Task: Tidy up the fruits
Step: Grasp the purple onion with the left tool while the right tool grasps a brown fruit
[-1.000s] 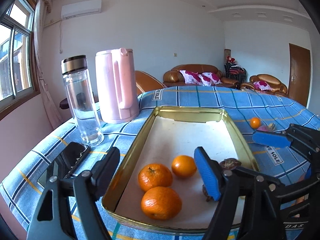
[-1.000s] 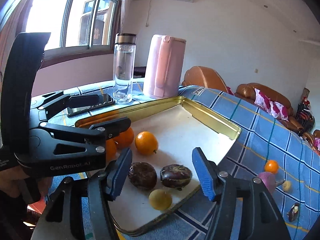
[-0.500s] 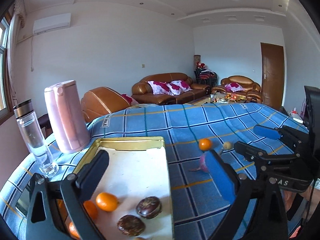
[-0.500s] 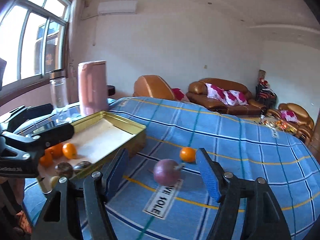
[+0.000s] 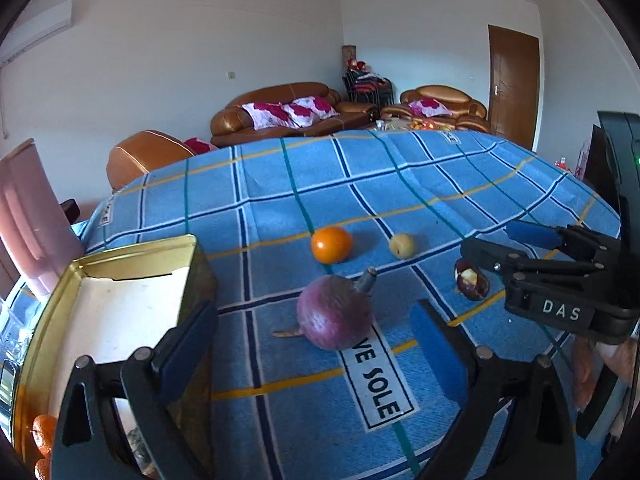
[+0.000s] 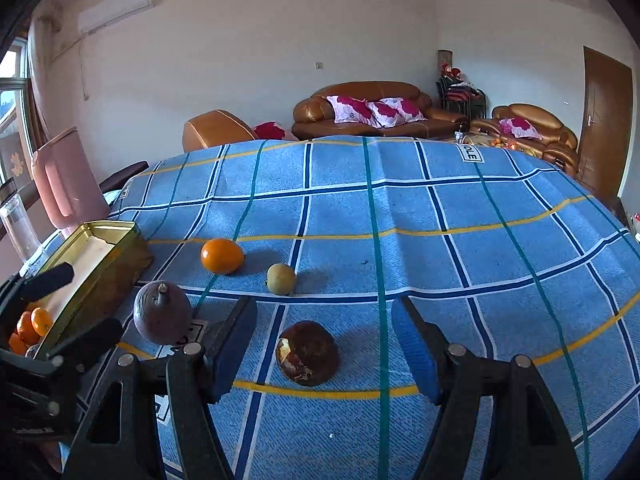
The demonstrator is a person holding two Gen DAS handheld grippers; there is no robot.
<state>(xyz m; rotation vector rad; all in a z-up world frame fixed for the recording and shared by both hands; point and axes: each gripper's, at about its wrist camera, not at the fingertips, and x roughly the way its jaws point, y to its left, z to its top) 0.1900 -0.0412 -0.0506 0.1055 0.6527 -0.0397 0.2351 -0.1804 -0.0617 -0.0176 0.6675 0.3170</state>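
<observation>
My left gripper [image 5: 316, 344] is open and empty, its jaws on either side of a round purple fruit with a stem [image 5: 334, 311] on the blue cloth. My right gripper [image 6: 324, 340] is open and empty around a dark brown fruit [image 6: 307, 353]. An orange [image 5: 331, 244] and a small yellow fruit [image 5: 402, 245] lie farther back; they also show in the right wrist view, the orange [image 6: 222, 256] and the yellow fruit [image 6: 281, 278]. The gold tray [image 5: 120, 264] at left holds several oranges [image 6: 30, 326].
A pink jug [image 6: 66, 178] and a clear bottle [image 6: 18, 228] stand behind the tray at the table's left edge. The blue checked cloth [image 6: 440, 232] covers the table. Brown sofas [image 6: 360, 110] stand beyond the far edge.
Both grippers have swung right, away from the tray, and come down low over the loose fruits. The purple fruit now sits between my left jaws, the brown fruit between my right jaws.
</observation>
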